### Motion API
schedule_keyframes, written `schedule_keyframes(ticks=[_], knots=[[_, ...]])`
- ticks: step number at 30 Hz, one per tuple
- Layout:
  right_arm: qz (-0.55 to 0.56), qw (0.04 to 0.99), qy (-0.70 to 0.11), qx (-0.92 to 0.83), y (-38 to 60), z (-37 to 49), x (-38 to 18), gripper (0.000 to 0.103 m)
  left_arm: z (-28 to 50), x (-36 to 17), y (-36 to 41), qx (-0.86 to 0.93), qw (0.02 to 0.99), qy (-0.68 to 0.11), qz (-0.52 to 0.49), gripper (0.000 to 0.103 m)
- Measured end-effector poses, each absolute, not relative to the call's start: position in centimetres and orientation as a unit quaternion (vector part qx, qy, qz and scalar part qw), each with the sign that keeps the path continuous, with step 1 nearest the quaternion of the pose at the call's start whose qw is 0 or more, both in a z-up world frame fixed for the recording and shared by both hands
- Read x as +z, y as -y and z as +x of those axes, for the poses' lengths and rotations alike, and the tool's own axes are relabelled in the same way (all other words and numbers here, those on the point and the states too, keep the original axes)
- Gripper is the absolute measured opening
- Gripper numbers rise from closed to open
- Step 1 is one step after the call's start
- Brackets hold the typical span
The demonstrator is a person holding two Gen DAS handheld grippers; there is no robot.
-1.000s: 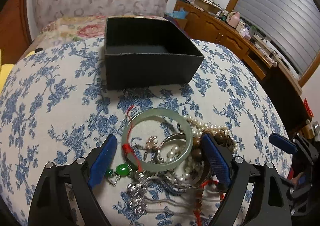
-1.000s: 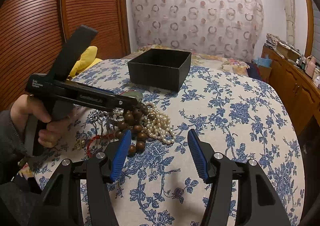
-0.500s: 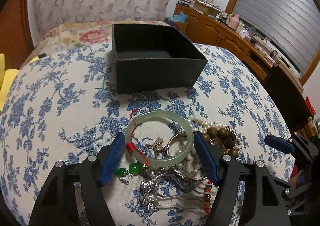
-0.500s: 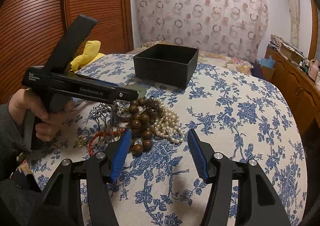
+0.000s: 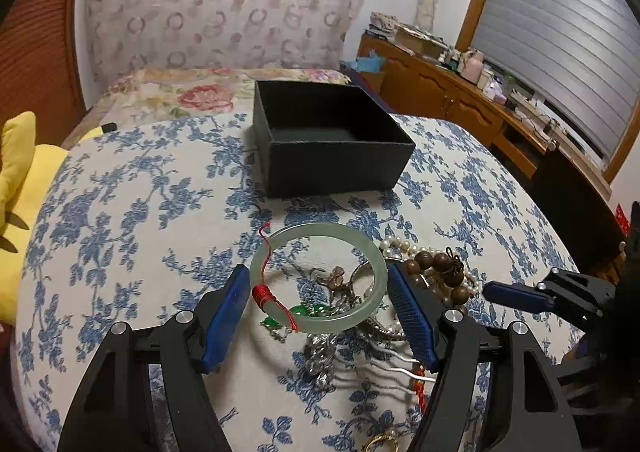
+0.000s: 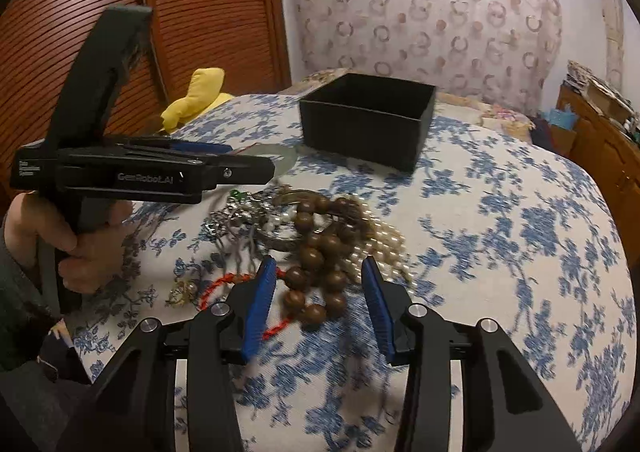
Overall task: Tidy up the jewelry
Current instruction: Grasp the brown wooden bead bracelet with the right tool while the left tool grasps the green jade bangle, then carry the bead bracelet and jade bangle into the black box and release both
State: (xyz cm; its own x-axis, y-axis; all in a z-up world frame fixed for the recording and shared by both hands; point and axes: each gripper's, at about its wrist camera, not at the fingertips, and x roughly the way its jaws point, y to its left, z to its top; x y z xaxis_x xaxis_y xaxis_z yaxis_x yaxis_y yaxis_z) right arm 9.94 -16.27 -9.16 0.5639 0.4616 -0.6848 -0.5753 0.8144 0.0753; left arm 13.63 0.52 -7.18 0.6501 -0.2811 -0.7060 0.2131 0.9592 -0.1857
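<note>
Flowered bedspread (image 5: 120,212): left gripper (image 5: 316,302) clamps the bangle (image 5: 320,280), next lift to box (image 5: 332,140); right gripper (image 6: 318,300) closing round wooden beads (image 6: 316,252).

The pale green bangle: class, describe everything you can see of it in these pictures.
The pale green bangle is a smooth, translucent, jade-like ring with red cord wound around its near-left part, a loose red end curling upward. It sits tilted over the jewelry pile, between the blue pads of the left tongs. The right pad touches its rim; contact on the left is unclear. Its far edge points toward the black box.
</note>
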Motion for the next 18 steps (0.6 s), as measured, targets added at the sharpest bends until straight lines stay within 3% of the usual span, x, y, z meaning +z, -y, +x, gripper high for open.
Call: schedule_keyframes(ticks=[8, 12, 18], knots=[[-0.085, 0.865, -0.399, 0.291, 14.8, 12.1, -10.1, 0.046, 12.5, -6.5, -0.9, -0.131, 0.915, -0.378, -0.045, 0.068], [-0.1, 0.868, -0.392, 0.286, 14.6, 12.4, -10.0, 0.018, 12.2, -6.3, -0.9, -0.131, 0.917, -0.375, -0.044, 0.068], [-0.098, 0.878, -0.367, 0.292, 15.9, 12.1, -8.4, 0.015, 11.8, -5.7, -1.0, -0.127, 0.921, -0.365, -0.041, 0.068]])
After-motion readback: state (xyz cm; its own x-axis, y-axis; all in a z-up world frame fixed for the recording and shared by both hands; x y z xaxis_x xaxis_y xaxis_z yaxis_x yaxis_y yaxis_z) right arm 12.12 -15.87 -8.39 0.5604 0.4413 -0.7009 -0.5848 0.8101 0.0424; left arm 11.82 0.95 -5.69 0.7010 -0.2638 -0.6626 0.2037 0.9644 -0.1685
